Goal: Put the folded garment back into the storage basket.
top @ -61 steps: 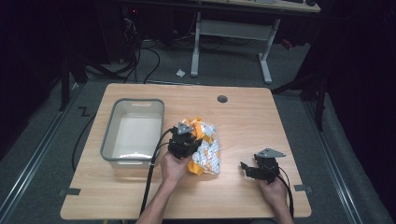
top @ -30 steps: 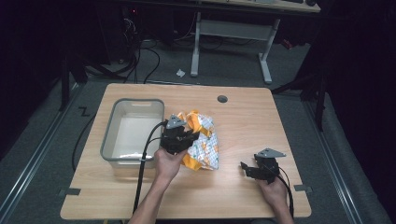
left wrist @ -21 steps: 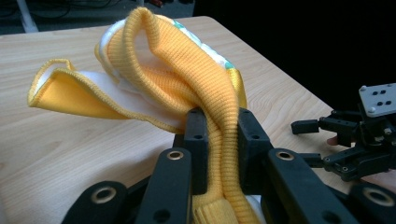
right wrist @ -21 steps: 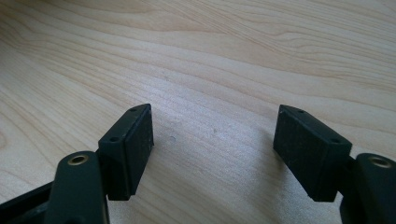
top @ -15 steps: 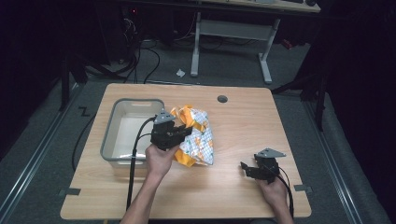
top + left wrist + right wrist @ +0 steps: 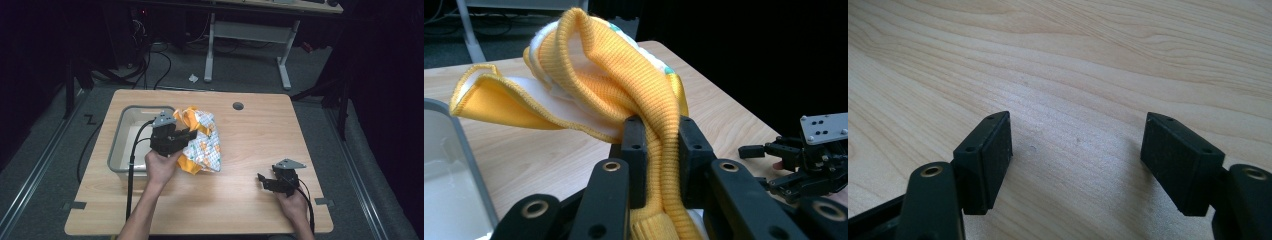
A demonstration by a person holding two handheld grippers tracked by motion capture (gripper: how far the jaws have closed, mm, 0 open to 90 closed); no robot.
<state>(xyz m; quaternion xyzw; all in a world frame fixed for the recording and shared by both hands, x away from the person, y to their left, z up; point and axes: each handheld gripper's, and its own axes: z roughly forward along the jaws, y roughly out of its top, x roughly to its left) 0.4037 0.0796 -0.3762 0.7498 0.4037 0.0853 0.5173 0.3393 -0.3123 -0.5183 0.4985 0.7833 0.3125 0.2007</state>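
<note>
A pale wooden table (image 6: 260, 130) is standing in a dark room, bearing a translucent plastic bin (image 6: 120, 145) beside the left gripper (image 6: 186, 136), whose jaws are pinching the ribbed orange cuff of a yellow-and-white patterned knit garment (image 6: 634, 95), probably for binning. The right gripper (image 6: 1075, 145) is resting with jaws spread, holding nothing.

In the left gripper view the left gripper (image 6: 659, 165) hides the garment's (image 6: 589, 75) lower folds, and the picture's left edge cuts off the tub (image 6: 449, 165) beside the garment. In the high view the garment's print is too small to read.
</note>
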